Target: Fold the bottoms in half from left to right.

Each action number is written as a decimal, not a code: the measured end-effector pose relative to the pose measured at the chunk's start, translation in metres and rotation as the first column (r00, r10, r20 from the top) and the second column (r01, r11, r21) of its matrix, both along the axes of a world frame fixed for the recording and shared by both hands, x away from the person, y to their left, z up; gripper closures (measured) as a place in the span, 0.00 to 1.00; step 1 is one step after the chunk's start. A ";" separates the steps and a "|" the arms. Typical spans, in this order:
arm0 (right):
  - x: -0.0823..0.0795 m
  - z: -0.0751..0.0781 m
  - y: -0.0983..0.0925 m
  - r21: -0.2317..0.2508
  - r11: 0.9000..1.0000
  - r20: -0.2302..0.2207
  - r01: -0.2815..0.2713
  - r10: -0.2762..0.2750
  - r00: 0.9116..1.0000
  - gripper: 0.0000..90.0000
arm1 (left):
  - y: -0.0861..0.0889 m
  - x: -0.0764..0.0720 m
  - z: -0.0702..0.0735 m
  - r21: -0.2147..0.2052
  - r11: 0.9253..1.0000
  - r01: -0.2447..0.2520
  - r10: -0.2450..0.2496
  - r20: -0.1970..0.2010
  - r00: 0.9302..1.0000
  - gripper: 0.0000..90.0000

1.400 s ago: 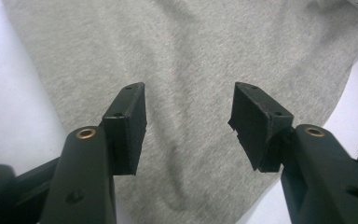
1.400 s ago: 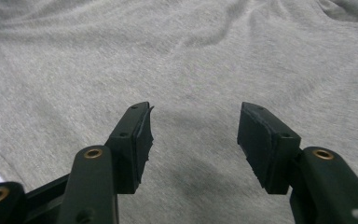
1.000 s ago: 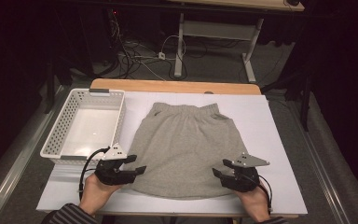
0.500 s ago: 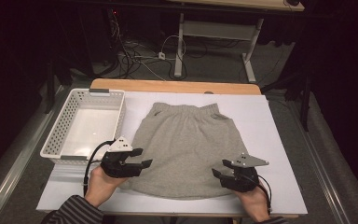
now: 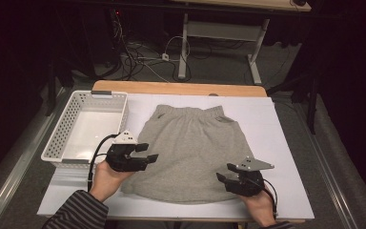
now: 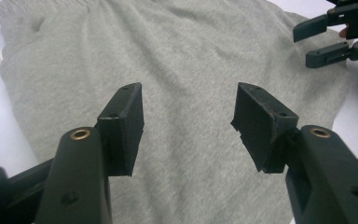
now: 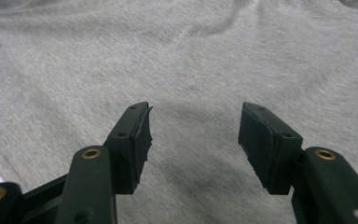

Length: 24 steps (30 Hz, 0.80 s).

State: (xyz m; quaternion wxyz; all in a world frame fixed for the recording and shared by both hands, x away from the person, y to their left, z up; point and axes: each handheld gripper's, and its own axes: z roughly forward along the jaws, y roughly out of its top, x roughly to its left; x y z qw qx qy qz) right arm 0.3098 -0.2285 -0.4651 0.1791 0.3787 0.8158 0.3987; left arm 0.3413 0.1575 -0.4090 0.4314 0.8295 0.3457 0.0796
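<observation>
A grey skirt [image 5: 189,151] lies flat on the white board [image 5: 286,143] that covers the table, its waistband at the far side and its wide hem at the near side. The left gripper [image 5: 148,151] hangs over the near left part of the skirt, held in the person's left hand [image 5: 106,177], whose striped sleeve [image 5: 78,213] comes in from the near edge. Its jaws stand apart with nothing between them; in the left gripper view, the pads [image 6: 126,121] hover above the grey cloth without touching it. The right gripper [image 5: 225,172] sits low over the near right part of the skirt, just inside the hem, held in the right hand [image 5: 259,210]. Its jaws are also spread and empty, and in the right gripper view the cloth [image 7: 177,60] shows plainly between the two pads [image 7: 137,140], with a soft shadow under them. Both grippers point toward the middle of the skirt, well apart from each other. A white plastic basket [image 5: 59,138] stands on the left of the board, just beside the skirt's left edge.
</observation>
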 end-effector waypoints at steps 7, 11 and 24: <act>0.000 0.000 0.000 -0.002 1.000 -0.002 -0.002 0.002 1.000 0.50 | -0.005 0.008 0.003 0.008 1.000 0.000 0.000 -0.007 1.000 0.46; 0.000 0.000 0.000 -0.003 1.000 -0.003 -0.005 0.005 1.000 0.50 | -0.008 0.014 0.005 0.019 1.000 0.003 -0.003 -0.009 1.000 0.47; 0.000 -0.001 0.000 -0.006 1.000 -0.005 -0.007 0.007 1.000 0.49 | -0.021 0.027 0.013 0.052 0.999 0.011 -0.011 0.003 1.000 0.47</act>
